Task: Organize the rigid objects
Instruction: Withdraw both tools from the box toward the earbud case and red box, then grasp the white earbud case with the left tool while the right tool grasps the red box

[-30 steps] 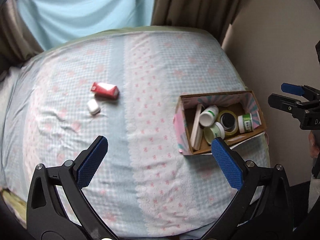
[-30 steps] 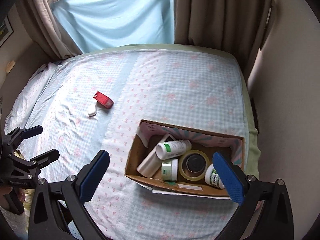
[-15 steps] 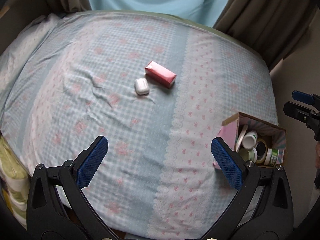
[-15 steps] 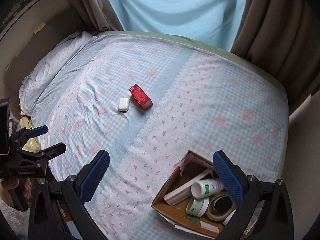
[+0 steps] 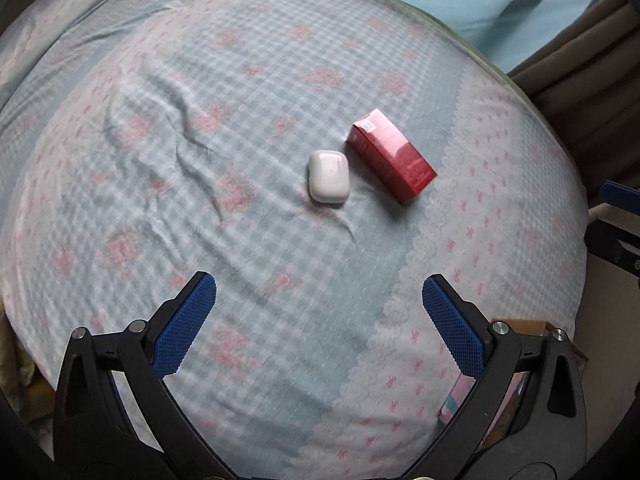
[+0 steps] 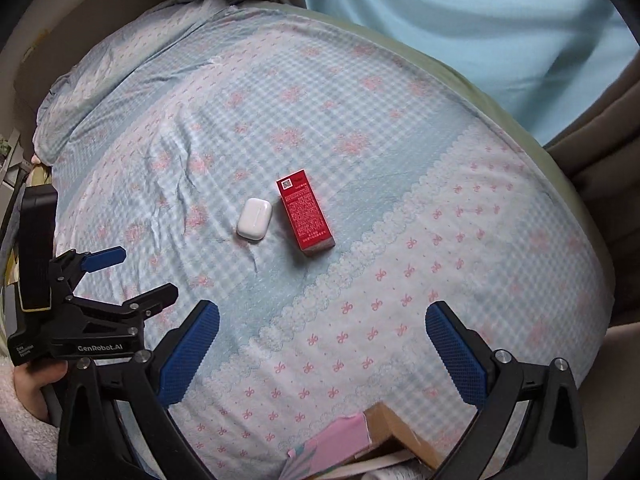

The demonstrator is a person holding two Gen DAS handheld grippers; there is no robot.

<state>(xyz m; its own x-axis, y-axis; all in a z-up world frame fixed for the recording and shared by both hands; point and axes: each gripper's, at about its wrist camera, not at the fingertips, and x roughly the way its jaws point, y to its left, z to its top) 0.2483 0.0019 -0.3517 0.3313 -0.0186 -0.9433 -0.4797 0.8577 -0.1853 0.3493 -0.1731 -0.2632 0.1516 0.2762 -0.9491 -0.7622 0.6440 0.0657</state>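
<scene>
Two loose items lie mid-bed on the sheet [image 5: 240,128]: a white case [image 5: 328,176] and a red box [image 5: 391,156], close together with a thin strip of sheet between them. Box sits at 3 o'clock of the case in the left wrist view, lying flat, long axis slanted; printed face up in the right wrist view [image 6: 306,213]. Case [image 6: 254,219] also lies flat.

Left gripper [image 5: 320,324] at 6 o'clock of the case, fingers spread wide, nothing between them, well short of both items. Right gripper [image 6: 322,350] likewise spread and empty, items at its 12 o'clock.

Carton [image 6: 384,436] corner shows at 6 o'clock of the right wrist view, pink lining visible; contents not readable.

Curtain [image 6: 460,20], pale blue, at 1 o'clock beyond the bed.
</scene>
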